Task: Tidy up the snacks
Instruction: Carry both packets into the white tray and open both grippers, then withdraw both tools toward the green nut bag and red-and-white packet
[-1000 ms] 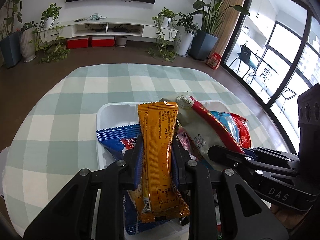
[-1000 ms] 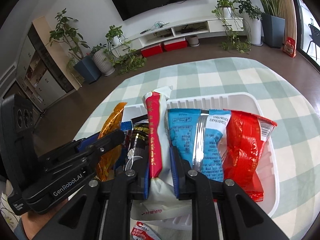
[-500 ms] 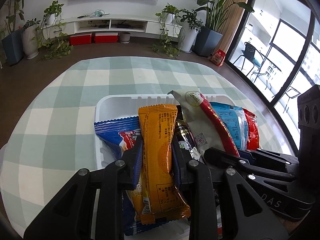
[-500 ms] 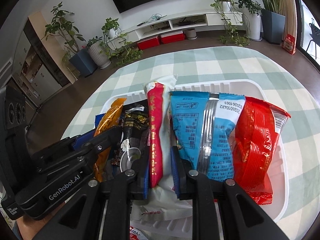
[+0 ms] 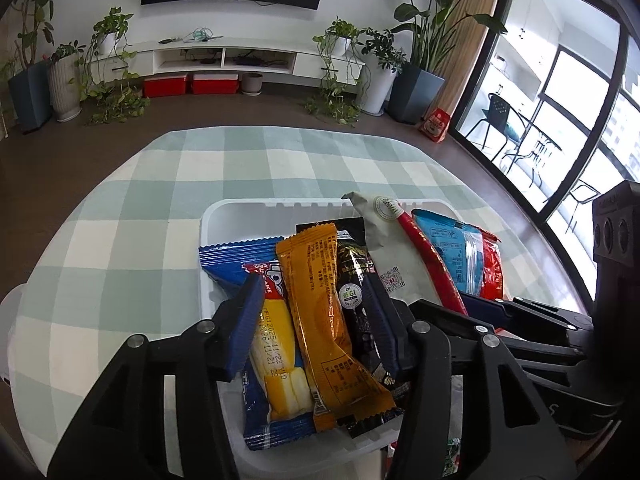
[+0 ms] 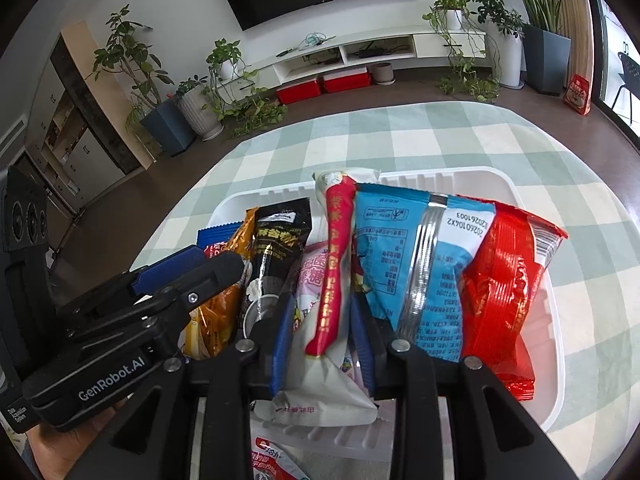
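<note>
A white tray [image 5: 280, 205] [image 6: 440, 174] on the checked table holds a row of snack packets. My left gripper [image 5: 312, 320] straddles the orange packet [image 5: 320, 300]. Its jaws are opening and its pads stand clear of the packet. Beside the orange packet lie a blue packet [image 5: 236, 260] and a black one [image 5: 352, 264]. My right gripper [image 6: 322, 344] has the white-and-red packet [image 6: 336, 240] between its jaws. They are opening too, and the pads no longer press. Right of it lean a light-blue packet [image 6: 408, 260] and a red packet [image 6: 504, 280].
The green-and-white checked cloth [image 5: 140, 240] covers the round table around the tray. One more packet [image 6: 272, 460] lies outside the tray's near rim. A hand [image 6: 60, 452] holds the left gripper's body. Beyond the table are plants, a TV shelf and windows.
Both grippers' jaws have spread apart. The orange packet and the white-and-red packet, gripped before, now rest loose in the tray. The black packet shows more fully.
</note>
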Tool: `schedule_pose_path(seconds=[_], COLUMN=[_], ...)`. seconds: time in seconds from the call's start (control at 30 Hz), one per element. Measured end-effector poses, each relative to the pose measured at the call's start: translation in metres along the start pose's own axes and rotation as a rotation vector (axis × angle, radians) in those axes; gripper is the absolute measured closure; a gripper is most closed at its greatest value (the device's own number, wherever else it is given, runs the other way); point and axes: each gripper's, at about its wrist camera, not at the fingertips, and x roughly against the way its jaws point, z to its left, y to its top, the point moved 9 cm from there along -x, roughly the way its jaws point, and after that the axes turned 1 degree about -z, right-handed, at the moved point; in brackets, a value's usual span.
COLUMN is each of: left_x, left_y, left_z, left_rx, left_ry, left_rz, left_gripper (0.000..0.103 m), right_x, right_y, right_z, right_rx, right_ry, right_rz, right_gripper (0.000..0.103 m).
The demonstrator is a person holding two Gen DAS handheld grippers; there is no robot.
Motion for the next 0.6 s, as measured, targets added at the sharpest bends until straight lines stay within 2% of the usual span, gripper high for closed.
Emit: schedule_pose_path(seconds=[0.13,0.23,0.3,0.43,0.47,0.6], left_x=[0.020,0.035,0.046,0.073,0.079,0.097], left_y=[0.000,-0.002,-0.004,-0.011,-0.013,-0.036], left_z=[0.003,0.004,0.005,0.005,0.002,-0.010], left_rx=[0.015,0.018,0.027,0.049,0.043,0.003], left_ry=[0.007,0.017,0.026,0.020,0.016,0.019], left_rz=[-0.030,-0.046,-0.056,-0.092,-0.097,-0.084], left_gripper=[0.043,0.039,0.033,0.003,0.000,0.000], right_x=[0.011,0.019,0.026,0.047,0.055,0.091], right_y=[0.002,0.002,0.001,0.000,-0.001,-0.007], right_z=[-0.001,0.001,0.004,0.003,0.003,-0.001], right_rx=[0.000,-0.001,0.011,0.017,0.013,0.007], right_ry=[-0.002,0.004,-0.004,0.002,0.011,0.046], right_rz=[-0.028,-0.039,-0.050,-0.087,-0.101,-0.167], right_gripper=[0.050,0.043,0.038,0.022,0.017,0.004])
